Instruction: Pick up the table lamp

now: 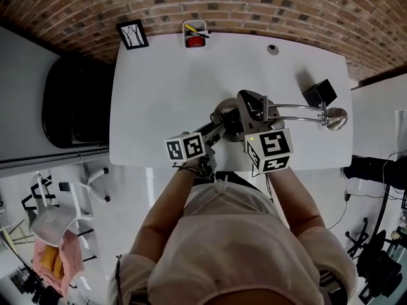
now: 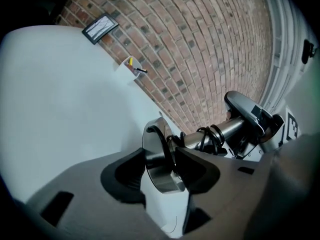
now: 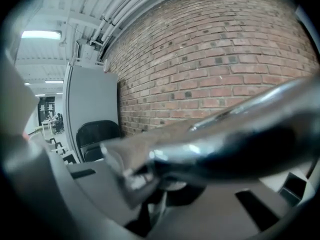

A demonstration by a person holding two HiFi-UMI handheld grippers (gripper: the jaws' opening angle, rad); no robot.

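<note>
Table lamp: a chrome table lamp (image 1: 289, 109) is above the near half of the white table (image 1: 159, 75), directly in front of the person and held between the two grippers.
Base: the round metal base (image 1: 222, 111) is at the lamp's left end. In the left gripper view it shows edge-on.
Stem: a chrome stem (image 2: 227, 127) with black cable wound around it goes from the base toward the right gripper.
Lamp head: the rounded lamp head (image 1: 336, 118) is at the far right end, near a black cube (image 1: 320, 93) on the table.
Left gripper: the left gripper (image 2: 165, 171) comes from the person's side. Its jaws stand wide, one on each face of the base, and both pads press on it.
Right gripper: the right gripper (image 3: 150, 184) has its jaws almost together on a thin metal part of the lamp. A chrome tube (image 3: 240, 139) crosses just above them. The view is blurred, so I cannot tell exactly which part.
Base and table: I cannot tell if they touch.
Far edge: a picture frame (image 1: 133, 34) and a pen holder (image 1: 194, 33) stand by the brick wall (image 1: 254, 5).
</note>
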